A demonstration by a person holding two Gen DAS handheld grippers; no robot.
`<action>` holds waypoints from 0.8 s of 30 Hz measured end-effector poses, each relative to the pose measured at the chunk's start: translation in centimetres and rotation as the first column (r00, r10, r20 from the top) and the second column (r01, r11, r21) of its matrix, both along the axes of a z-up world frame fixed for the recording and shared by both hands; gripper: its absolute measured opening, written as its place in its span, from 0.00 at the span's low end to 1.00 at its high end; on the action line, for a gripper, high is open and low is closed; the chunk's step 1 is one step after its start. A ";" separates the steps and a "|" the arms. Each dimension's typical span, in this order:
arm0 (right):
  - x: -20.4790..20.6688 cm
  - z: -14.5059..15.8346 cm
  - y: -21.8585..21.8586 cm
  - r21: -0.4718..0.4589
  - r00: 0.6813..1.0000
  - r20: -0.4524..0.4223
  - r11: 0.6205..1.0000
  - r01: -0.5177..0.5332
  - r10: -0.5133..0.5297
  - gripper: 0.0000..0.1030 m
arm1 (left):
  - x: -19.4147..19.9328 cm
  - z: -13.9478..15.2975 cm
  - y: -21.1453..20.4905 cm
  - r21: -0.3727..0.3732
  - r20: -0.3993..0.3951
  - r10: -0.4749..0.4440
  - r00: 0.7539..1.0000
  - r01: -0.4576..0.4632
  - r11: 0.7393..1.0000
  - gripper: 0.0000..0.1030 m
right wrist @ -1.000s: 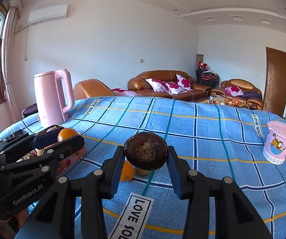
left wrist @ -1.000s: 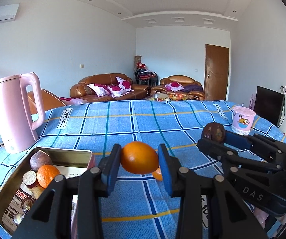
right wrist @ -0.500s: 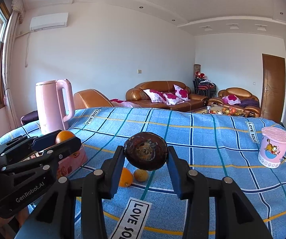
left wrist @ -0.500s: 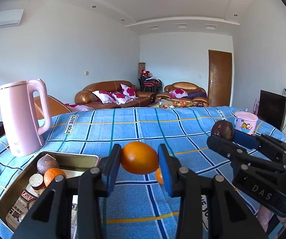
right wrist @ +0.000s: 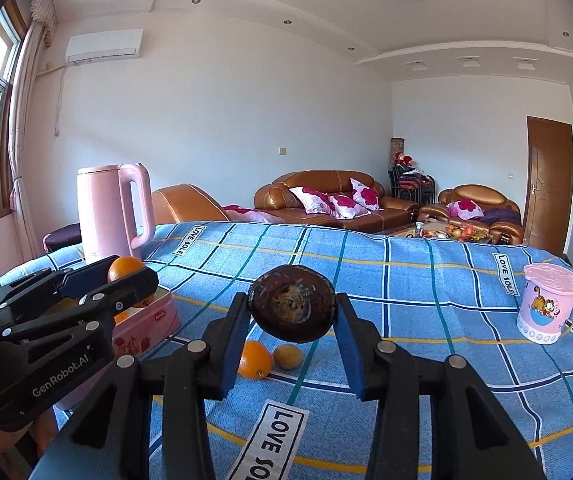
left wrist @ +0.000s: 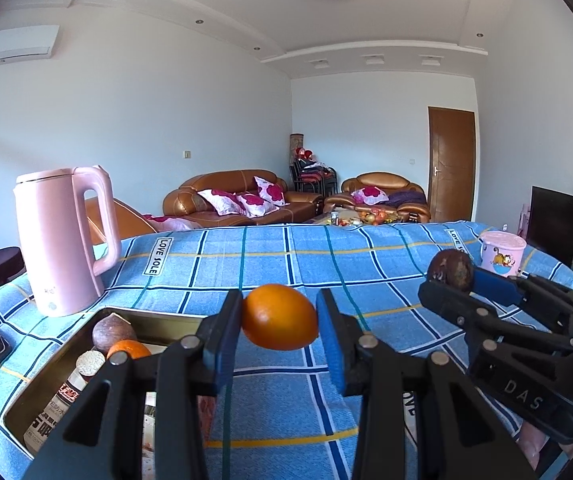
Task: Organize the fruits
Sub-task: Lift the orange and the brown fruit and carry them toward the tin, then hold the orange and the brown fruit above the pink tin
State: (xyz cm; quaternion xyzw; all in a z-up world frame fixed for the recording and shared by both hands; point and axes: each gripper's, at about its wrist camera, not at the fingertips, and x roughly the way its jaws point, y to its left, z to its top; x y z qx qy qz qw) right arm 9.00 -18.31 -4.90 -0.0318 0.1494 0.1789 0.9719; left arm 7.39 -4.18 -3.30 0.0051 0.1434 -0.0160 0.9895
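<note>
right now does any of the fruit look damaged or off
Yes: the round dark-brown fruit clamped in the right gripper looks blotchy, with a sunken patch. The smooth orange in the left gripper looks sound.

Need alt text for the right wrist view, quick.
The right gripper holds a dark brown round fruit above a blue plaid tablecloth. Beneath lie a small orange and a yellowish fruit.

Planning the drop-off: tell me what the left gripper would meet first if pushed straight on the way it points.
Probably just the blue checked tablecloth. The left gripper, shut on an orange, aims slightly downward; the tin lies off to its left. Depth is uncertain.
</note>
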 end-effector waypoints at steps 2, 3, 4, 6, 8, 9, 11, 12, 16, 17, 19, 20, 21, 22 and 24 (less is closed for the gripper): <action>0.0 0.0 0.2 -0.003 1.000 -0.002 1.000 -0.005 0.005 0.43 | 0.0 0.0 0.2 -0.001 -0.004 0.004 1.000 -0.004 1.000 0.38; 0.0 0.0 0.3 -0.005 1.000 -0.004 1.000 -0.010 0.010 0.43 | 0.0 0.0 0.3 -0.002 -0.006 0.006 1.000 -0.006 1.000 0.38; 0.0 0.0 0.6 -0.007 1.000 -0.008 1.000 -0.016 0.016 0.43 | 0.0 -0.1 0.4 -0.004 -0.009 0.007 1.000 -0.007 1.000 0.38; 0.1 -0.1 1.1 -0.012 1.000 -0.014 1.000 -0.026 0.026 0.43 | -0.1 0.0 0.8 -0.006 -0.012 0.012 1.000 -0.012 1.000 0.38; 0.1 0.0 1.5 -0.013 0.999 -0.018 0.999 -0.036 0.035 0.43 | -0.2 0.0 1.0 -0.008 -0.015 0.016 1.000 -0.016 1.000 0.38; 0.2 0.0 1.8 -0.014 0.999 -0.019 0.999 -0.040 0.040 0.43 | -0.2 0.0 1.2 -0.007 -0.016 0.019 1.000 -0.019 1.000 0.38; 0.3 0.1 2.2 -0.016 0.998 -0.025 0.999 -0.050 0.050 0.43 | -0.2 0.0 1.5 -0.006 -0.022 0.025 0.999 -0.025 1.000 0.38; 0.3 0.1 2.4 -0.017 0.998 -0.026 0.998 -0.054 0.054 0.43 | -0.2 -0.1 1.6 -0.007 -0.025 0.027 0.999 -0.027 1.000 0.38; 0.5 0.4 3.2 -0.011 0.997 -0.035 0.997 -0.072 0.071 0.43 | -0.2 -0.1 2.4 -0.012 -0.037 0.041 0.999 -0.041 0.999 0.38; 0.5 0.5 3.4 -0.011 0.997 -0.035 0.997 -0.075 0.075 0.43 | -0.2 -0.1 2.6 -0.013 -0.040 0.045 0.998 -0.046 0.999 0.38; 0.5 0.6 3.9 -0.015 0.996 -0.036 0.996 -0.085 0.084 0.43 | -0.2 -0.2 3.2 -0.017 -0.047 0.056 0.997 -0.057 0.998 0.38; 0.5 0.7 4.2 -0.018 0.995 -0.037 0.996 -0.090 0.089 0.43 | -0.2 -0.2 3.4 -0.019 -0.052 0.061 0.997 -0.062 0.998 0.38; 0.6 0.7 4.6 -0.021 0.995 -0.037 0.995 -0.096 0.095 0.43 | -0.2 -0.2 3.7 -0.021 -0.057 0.066 0.996 -0.068 0.997 0.38; 0.6 0.8 4.8 -0.024 0.994 -0.037 0.995 -0.101 0.100 0.43 | -0.1 -0.3 3.9 -0.023 -0.062 0.071 0.996 -0.073 0.997 0.38; 0.6 0.9 5.5 -0.030 0.993 -0.037 0.993 -0.114 0.113 0.43 | -0.1 -0.4 4.5 -0.027 -0.071 0.082 0.994 -0.084 0.996 0.38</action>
